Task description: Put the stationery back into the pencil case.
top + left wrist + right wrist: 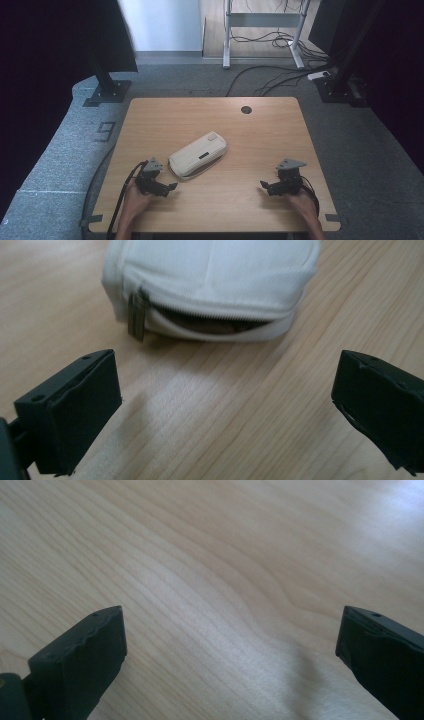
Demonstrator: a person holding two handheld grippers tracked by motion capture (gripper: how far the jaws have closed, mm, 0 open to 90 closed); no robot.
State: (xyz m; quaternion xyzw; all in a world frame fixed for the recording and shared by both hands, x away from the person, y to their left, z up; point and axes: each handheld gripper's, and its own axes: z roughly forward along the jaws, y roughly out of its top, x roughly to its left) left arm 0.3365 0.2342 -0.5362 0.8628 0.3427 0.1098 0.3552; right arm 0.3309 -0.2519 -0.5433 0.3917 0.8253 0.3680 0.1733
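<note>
Both grippers idle by the pouch.
My left gripper (172, 186), jaws wide, faces the white pouch (197, 154) mid-counter (260, 145), lined up on its half-open zipper (136, 315); my right gripper (263, 185), also wide, waits well apart.

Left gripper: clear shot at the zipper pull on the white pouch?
Probably yes. The left gripper is open and faces the pouch, whose zipper pull hangs on the near side. Bare table lies between; nothing blocks it.
</note>
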